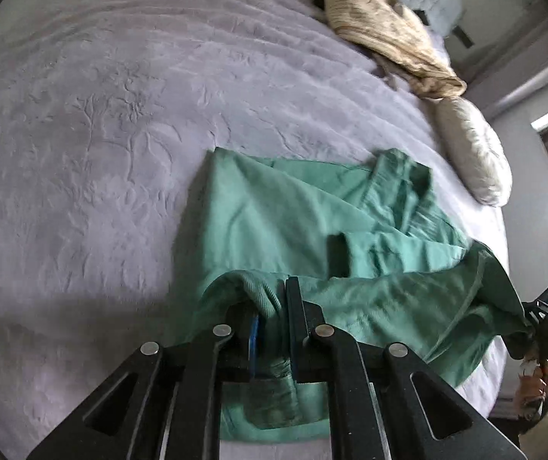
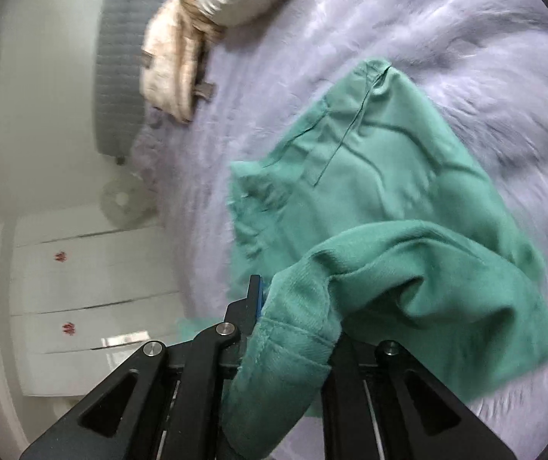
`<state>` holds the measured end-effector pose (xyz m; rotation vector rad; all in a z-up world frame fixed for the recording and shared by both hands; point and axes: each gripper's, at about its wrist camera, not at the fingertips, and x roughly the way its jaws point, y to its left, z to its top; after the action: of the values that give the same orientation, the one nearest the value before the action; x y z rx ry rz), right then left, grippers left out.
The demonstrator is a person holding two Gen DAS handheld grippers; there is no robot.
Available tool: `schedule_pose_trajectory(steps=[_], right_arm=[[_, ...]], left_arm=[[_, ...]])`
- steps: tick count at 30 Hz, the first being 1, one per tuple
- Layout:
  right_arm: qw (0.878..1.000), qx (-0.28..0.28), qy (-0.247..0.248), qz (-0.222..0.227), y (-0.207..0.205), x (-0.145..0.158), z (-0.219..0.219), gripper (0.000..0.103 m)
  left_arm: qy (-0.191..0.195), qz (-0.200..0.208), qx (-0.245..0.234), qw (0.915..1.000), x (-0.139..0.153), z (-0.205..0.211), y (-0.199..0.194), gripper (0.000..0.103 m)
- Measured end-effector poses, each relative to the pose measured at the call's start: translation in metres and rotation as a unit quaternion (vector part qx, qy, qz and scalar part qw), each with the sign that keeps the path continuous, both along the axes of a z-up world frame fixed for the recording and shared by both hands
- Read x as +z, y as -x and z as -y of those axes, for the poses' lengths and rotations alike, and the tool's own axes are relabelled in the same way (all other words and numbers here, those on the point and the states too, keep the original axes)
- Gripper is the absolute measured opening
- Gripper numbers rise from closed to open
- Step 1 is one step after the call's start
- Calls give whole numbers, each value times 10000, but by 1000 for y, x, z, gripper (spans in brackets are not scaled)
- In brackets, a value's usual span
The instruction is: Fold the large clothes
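A ribbed edge of the green garment (image 1: 293, 211) is clamped between the fingers of the left gripper (image 1: 272, 306). The garment is spread on the lilac bedspread (image 1: 101, 115), and another ribbed edge is pinched by the right gripper (image 2: 293, 306). A beige garment (image 1: 389, 34) and white pillow (image 1: 473, 153) lie beyond the green garment.

One green fleece garment (image 1: 285, 211), one beige crumpled garment (image 1: 385, 34), one white pillow (image 1: 473, 153) and two black grippers (image 1: 270, 306) (image 1: 542, 322) are counted.
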<state>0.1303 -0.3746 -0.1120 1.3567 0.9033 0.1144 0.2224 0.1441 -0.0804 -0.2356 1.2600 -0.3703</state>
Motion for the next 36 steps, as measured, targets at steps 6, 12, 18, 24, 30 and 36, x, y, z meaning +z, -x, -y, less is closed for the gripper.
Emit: schedule_pose_trajectory(steps=[6,12,18,24,30,36], right_arm=[[9986,139,-263,-430,-36,-47,9,23],[9998,173,111,20,-30,-26,27,75],[9858,432,1619,-126,-22,1,34,75],[9397,817,3316,-190,-40,16,16,75],[9183,1412,3643,-631,-85,-15,-2,14],[8810,1140,4583,286,-71,45,-16,5]], left_arm=[[-499,-72,186,9986,-18,5,-5,17],[-1076,827,473,9896,13,-3,8,102],[-1485,916,97,9846,2,5,4,102],[-1605,743,-135,9842,-43,38,-10,102],[-1862,650,77,9803,-75,66,-37,101],[-2066,1199,318,9705,-58,63,-43,101]])
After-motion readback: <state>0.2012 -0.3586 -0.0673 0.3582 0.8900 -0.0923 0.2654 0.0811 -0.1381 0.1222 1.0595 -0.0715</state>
